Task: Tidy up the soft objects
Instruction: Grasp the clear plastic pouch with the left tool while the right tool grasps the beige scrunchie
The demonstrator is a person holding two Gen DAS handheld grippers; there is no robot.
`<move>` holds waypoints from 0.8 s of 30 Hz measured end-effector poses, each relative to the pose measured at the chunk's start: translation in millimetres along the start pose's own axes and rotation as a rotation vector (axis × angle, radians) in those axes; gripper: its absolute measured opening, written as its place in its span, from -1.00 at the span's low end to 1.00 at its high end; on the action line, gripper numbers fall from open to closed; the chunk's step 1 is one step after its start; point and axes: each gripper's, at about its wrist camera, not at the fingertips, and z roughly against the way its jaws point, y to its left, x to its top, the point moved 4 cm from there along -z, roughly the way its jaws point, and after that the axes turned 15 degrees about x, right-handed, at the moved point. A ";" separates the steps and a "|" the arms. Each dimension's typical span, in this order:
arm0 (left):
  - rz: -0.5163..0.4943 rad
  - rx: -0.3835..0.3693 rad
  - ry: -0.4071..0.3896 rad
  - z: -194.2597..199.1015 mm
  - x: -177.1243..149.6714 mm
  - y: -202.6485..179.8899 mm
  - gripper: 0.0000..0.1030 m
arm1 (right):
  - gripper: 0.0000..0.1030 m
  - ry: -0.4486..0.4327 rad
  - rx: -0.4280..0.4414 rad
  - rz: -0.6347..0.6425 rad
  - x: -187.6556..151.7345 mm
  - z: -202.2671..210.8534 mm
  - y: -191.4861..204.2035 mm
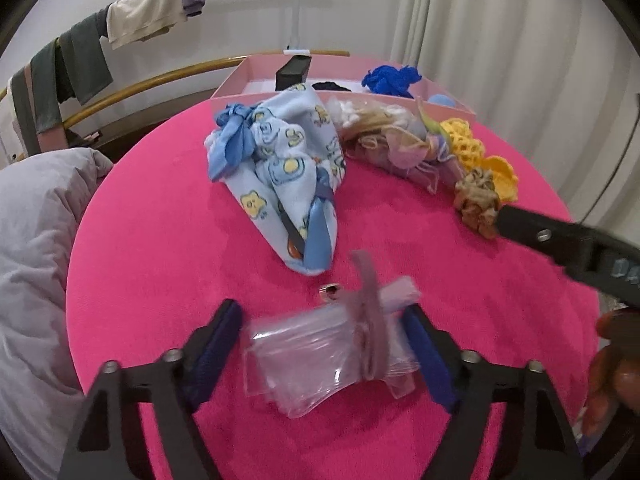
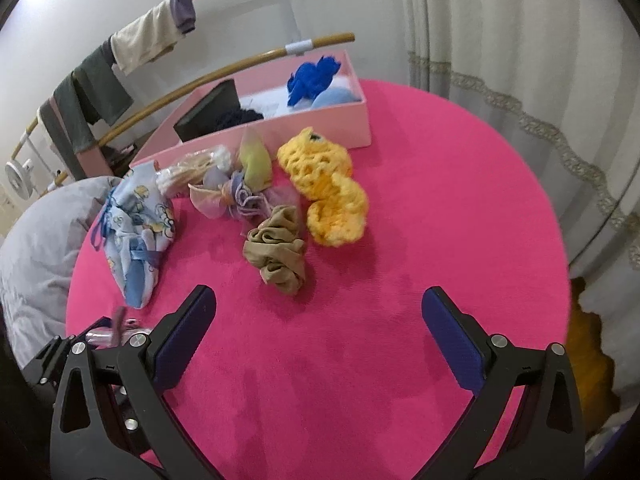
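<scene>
Seemingly light, slippery and floppy, the clear plastic bag (image 1: 320, 356) lies between the left gripper (image 1: 324, 344)'s half-open fingers — grip across its banded middle — while the right gripper (image 2: 320, 320) gapes wide, empty.

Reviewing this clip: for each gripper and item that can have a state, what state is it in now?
Left gripper: partly closed around the plastic bag, grip not clear.
Plastic bag: crumpled, tied with a pink band, between the left fingers.
Right gripper: open, empty.
Pink box: open-topped, partly filled.
Blue printed pouch: lying slumped on the table.
Tan stocking: bunched up.
Yellow crochet piece: loose on the table.
</scene>
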 end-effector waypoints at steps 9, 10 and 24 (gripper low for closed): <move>0.005 -0.022 0.003 3.7 6.1 9.1 0.36 | -0.07 0.012 0.057 -0.005 11.5 -34.9 6.9; 0.008 -0.021 0.004 3.9 6.4 10.2 0.35 | -0.32 0.016 0.057 0.003 13.2 -37.6 8.7; 0.018 -0.010 -0.024 27.6 9.0 21.6 0.34 | -0.59 0.013 0.108 0.017 -0.5 -11.7 23.0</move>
